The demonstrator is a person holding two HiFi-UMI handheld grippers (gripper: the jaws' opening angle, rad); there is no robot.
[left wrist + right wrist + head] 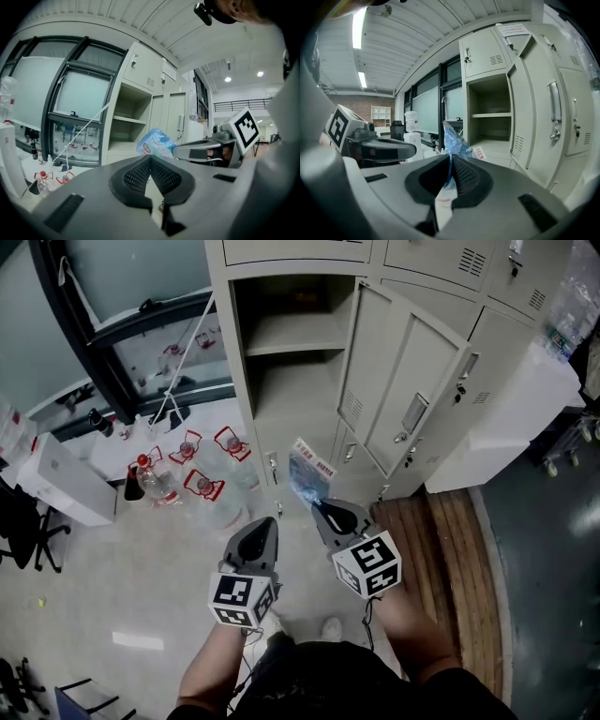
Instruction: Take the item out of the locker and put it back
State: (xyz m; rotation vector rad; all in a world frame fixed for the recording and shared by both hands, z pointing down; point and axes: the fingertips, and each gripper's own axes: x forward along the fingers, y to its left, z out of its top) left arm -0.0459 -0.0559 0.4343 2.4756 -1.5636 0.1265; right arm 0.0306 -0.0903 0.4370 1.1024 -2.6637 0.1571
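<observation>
Blue plastic packet (309, 474) hangs outside the locker (242, 418), pinched by its lower edge in the right gripper (323, 510) and standing up from the jaw tips toward the open compartment, whose door (403, 390) is swung wide to the right. In the head view both grippers are held side by side in front of the person's body, forearms bare and pointing forward at the locker, the left gripper (265, 524) just beside the right one with its jaws pressed together on nothing. Below lies a pale floor (112, 587) with several water bottles (187, 479) standing to the left of the locker, a white box (61, 484) farther left, and a wooden platform (436, 540) under the lockers on the right. In the left gripper view the left gripper (150, 157) shows its two ribbed pads meeting at the tips with nothing between them; the packet (157, 143) sits just beyond, carried at the tip of the right gripper (177, 151), with the empty locker (126, 136) shelves behind. In the right gripper view the right gripper (451, 157) is clamped on the packet (454, 140), its white seam running down between the pads and its crinkled blue body rising above them; the left gripper (412, 151) reaches in from the left, and the locker (487, 122) and its door (543, 103) stand ahead.
</observation>
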